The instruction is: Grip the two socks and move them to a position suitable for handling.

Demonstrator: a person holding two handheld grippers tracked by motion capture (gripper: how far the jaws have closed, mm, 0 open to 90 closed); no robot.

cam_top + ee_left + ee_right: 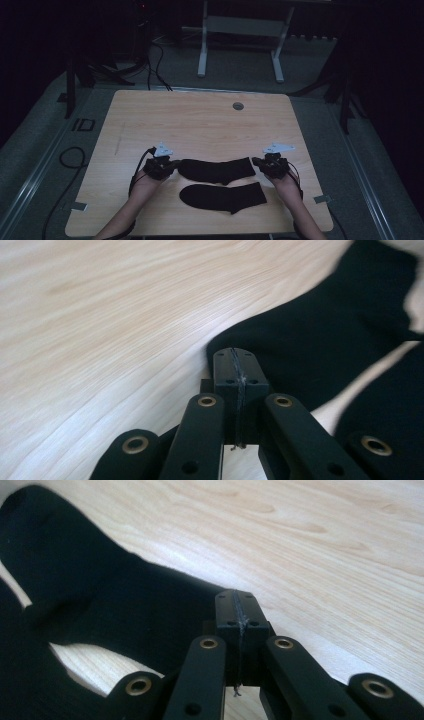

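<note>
High view showed the far black fabric sock (pixel 216 170) stretched across the wooden tabletop (pixel 200 125), left gripper (pixel 170 166) and right gripper (pixel 259 163) jaws clamped on its ends; lifting both together, evenly, seemed wise

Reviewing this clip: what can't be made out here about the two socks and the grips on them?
- Far sock: both ends sit under the left gripper and right gripper in the dim high view.
- Fabric between the shut jaws: not visible in either gripper view.
- Near sock: cut off by the frame edge in both gripper views.
</note>
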